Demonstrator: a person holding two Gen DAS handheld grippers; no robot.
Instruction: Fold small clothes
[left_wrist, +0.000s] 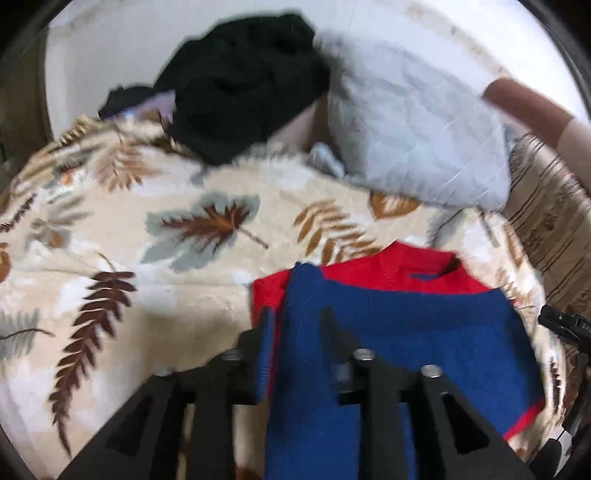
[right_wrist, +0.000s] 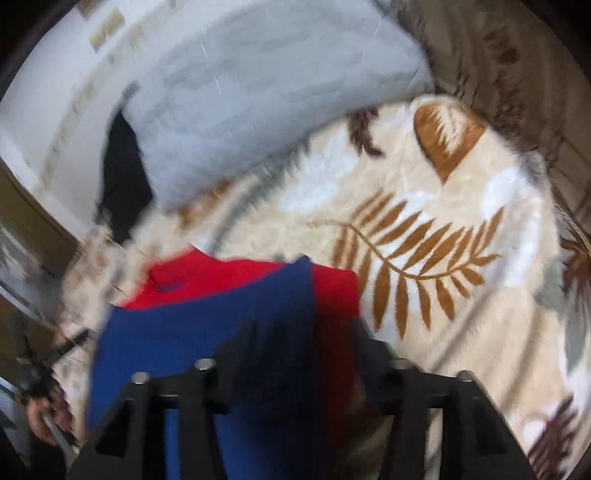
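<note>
Both views are motion-blurred. The task garment is a small blue and red knitted sweater, lying on a cream plush blanket printed with brown and grey leaf fronds.

Left wrist view: the left gripper sits at the garment's left edge. Its two black fingers stand apart, with blue knit and a blue ribbed edge passing between them; whether the pads actually press the cloth cannot be determined. Red fabric shows at the collar and along the lower right hem.

Right wrist view: the right gripper is at the opposite edge of the sweater. Blue and red cloth fills the gap between its fingers and drapes over the left finger; the jaw state cannot be told through the blur.

Beyond the garment, a pale grey quilted cushion rests on the blanket's far side. A heap of black clothing lies beside it, to its left. A brown striped covering borders the blanket at right.
</note>
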